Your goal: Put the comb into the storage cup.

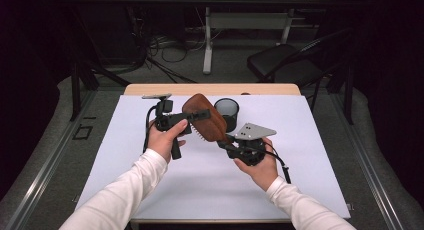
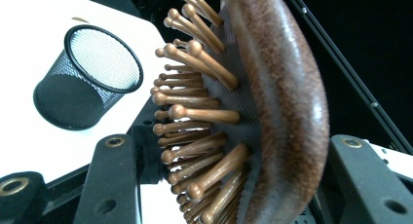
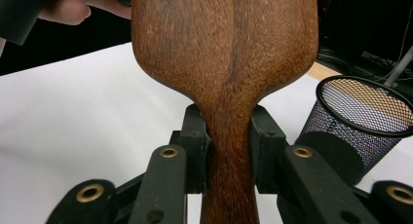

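Note:
A brown wooden hairbrush (image 1: pixel 207 121) is held above the white table (image 1: pixel 200 185). My right gripper (image 1: pixel 226 143) is shut on its handle; in the right gripper view the handle (image 3: pixel 229 151) is pinched between both jaws (image 3: pixel 229 136). My left gripper (image 1: pixel 197 115) stands open around the brush head. In the left gripper view the head (image 2: pixel 287 102) lies against the right jaw. Its wooden bristles (image 2: pixel 195 112) point at the left jaw, with a sliver of table showing between them. A black mesh cup (image 1: pixel 226 110) stands upright just behind the brush.
The mesh cup (image 2: pixel 87 83) is empty (image 3: pixel 360 121). A wooden table edge (image 1: pixel 210 89) runs along the back. Beyond it are a black chair (image 1: pixel 285 62), cables on the floor and another table's legs. White surface lies free to the left, right and front.

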### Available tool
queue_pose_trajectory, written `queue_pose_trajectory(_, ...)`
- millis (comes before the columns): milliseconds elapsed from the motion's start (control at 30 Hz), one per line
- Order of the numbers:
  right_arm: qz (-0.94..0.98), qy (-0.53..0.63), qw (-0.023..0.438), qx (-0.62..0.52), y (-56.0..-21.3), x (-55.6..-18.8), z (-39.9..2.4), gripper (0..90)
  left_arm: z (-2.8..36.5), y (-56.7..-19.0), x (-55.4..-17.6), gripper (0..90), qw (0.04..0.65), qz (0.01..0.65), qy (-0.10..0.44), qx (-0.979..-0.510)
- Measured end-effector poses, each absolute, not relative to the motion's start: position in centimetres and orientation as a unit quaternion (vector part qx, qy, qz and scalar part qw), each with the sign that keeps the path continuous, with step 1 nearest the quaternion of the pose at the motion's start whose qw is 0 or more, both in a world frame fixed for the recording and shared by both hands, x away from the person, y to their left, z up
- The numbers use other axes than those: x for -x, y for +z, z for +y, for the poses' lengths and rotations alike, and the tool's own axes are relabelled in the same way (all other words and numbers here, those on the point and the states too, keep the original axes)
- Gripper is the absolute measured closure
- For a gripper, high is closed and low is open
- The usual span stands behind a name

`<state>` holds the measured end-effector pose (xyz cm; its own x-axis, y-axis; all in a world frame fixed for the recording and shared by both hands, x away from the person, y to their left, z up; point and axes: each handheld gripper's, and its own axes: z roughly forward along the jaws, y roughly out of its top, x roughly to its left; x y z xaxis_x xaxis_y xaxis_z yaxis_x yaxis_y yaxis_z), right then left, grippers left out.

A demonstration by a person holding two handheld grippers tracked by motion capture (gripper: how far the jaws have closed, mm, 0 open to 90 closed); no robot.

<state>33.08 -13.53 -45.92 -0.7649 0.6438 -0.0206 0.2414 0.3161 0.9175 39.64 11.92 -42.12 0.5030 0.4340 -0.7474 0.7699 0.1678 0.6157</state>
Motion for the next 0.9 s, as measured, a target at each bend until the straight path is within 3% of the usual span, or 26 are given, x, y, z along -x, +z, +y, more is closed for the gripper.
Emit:
queue_pose_trajectory(233, 0.787, 0.513, 0.198, -0.28, -45.91, -32.98, -13.51, 71.7, 12.11, -42.18, -39.66, 47.4, 0.592, 0.487, -0.161, -0.622)
queue_pose_trajectory(900, 0.784, 0.516, 0.2, -0.282, -45.79, -32.92, -13.58, 71.4, 11.81, -41.76, -39.46, 48.5, 0.592, 0.494, -0.156, -0.618)
